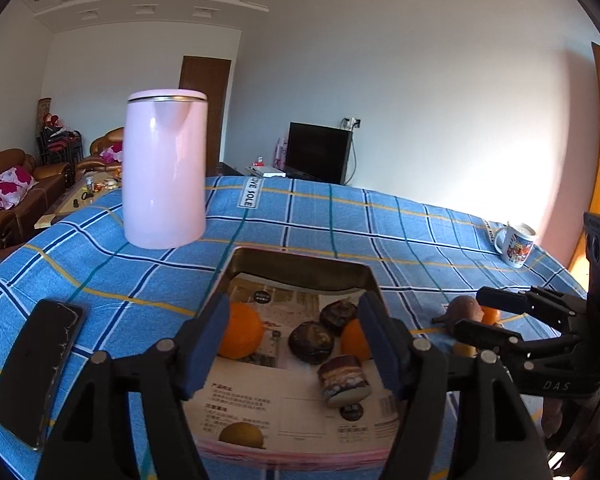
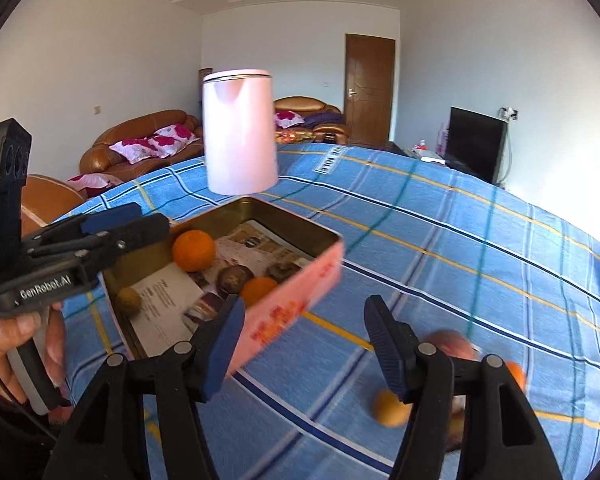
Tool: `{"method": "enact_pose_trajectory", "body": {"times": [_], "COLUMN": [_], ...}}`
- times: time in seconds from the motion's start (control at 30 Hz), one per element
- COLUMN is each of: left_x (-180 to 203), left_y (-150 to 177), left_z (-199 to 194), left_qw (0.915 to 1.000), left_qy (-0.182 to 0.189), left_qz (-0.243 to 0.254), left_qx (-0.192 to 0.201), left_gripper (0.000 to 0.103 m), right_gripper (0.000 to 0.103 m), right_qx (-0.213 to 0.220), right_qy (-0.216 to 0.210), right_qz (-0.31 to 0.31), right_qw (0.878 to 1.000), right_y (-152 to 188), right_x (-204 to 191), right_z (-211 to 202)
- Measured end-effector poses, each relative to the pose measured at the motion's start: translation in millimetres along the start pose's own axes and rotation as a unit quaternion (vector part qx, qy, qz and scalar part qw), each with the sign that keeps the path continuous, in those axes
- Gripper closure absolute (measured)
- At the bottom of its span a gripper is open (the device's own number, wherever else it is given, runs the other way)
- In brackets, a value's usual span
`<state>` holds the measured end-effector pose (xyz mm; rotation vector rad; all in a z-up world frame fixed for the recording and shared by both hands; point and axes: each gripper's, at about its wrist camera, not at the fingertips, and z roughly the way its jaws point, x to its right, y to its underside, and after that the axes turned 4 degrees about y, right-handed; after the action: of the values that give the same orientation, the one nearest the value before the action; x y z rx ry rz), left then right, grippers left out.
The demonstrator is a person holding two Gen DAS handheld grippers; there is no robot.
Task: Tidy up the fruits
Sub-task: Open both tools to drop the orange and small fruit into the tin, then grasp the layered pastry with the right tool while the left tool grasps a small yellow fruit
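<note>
While both tongs stand apart w/ nothing between them, we size up what's left to move: our left gripper (image 1: 294,344) hangs over the pink rectangular metal tin (image 2: 300,292), its blue pads clear of the fruit inside, and our right gripper (image 2: 304,344) points at bare blue checked tablecloth (image 2: 440,240) beside the tin's pink wall. Inside the tin, on a printed paper liner (image 1: 244,400), sit two round oranges (image 1: 240,334), dark brown wrinkled fruits (image 1: 311,342) and a small yellow-green fruit (image 1: 241,435) near the front edge. Outside, on the cloth right of the tin, lie a small yellow-orange citrus (image 2: 390,408), a blurred reddish-brown fruit (image 2: 448,344) and another orange bit (image 2: 516,374) partly hidden by the right finger. We judge the citrus firm but round, so prob. prone to rolling on cloth & slipping from flat pads; best to take it across its widest middle, squeezing gently since the peel dents. We'd guess the reddish fruit is softer and irregular, so grip its thick body, not the stem end. All look light. A pink cylindrical kettle (image 1: 164,168) stands behind the tin.
</note>
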<state>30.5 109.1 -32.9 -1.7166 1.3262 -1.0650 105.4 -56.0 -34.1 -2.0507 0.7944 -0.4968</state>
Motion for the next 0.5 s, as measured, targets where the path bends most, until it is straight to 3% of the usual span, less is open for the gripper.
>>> {"method": "enact_pose_trajectory", "body": {"times": [0.17,0.27,0.5], "left_x": [48,73,95], "left_y": [1,1,4], "left_z": [11,19,38], "left_qw": [0.9981,0.9956,0.9928], "left_qy": [0.046,0.065,0.074], "left_qz": [0.039,0.062,0.079], "left_qx": [-0.014,-0.026,-0.051], "left_gripper": [0.034,0.034,0.033], "right_gripper": [0.038,0.038,0.041], "right_qx": [-0.023,-0.036,-0.082], "right_qy": [0.085,0.081,0.059], "right_qz": [0.036,0.078,0.062], "right_qw": [0.995,0.993,0.993], "right_y": [30,37,40], "right_x": [61,88,83], "right_z": [-23,-25,-7]}}
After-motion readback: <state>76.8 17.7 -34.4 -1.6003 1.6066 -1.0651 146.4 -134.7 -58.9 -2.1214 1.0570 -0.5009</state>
